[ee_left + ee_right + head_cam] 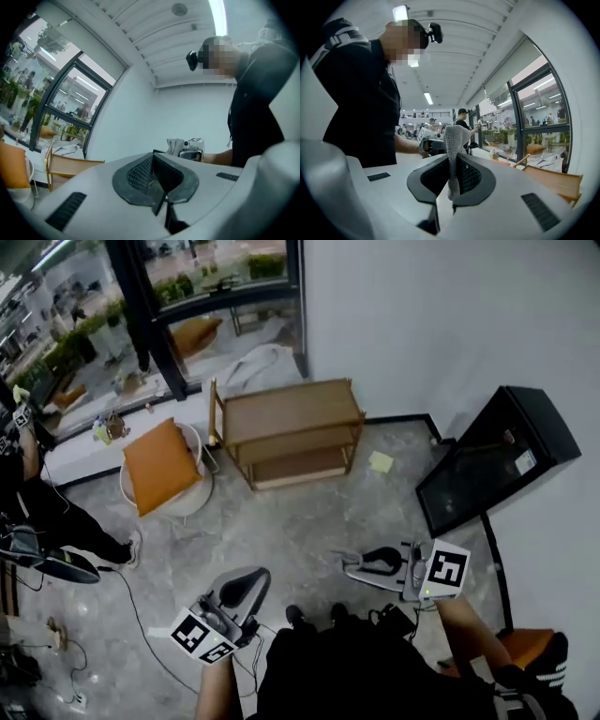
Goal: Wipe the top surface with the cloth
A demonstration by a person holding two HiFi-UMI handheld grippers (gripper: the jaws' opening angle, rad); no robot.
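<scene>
A low wooden shelf unit (291,418) stands against the white wall, well ahead of both grippers; its top (286,405) is bare. The shelf also shows at the left of the left gripper view (65,165) and at the right of the right gripper view (555,180). My right gripper (361,564) (451,174) is shut on a pale grey knitted cloth (454,145), which sticks up between the jaws. My left gripper (246,585) (158,174) is shut with nothing in it. Both are held low in front of the person, pointing toward each other.
A round white stool with an orange cushion (162,465) stands left of the shelf. A black glass-fronted cabinet (492,460) leans at the right wall. A yellow note (381,461) lies on the floor. Another person (42,512) and cables (131,601) are at the left.
</scene>
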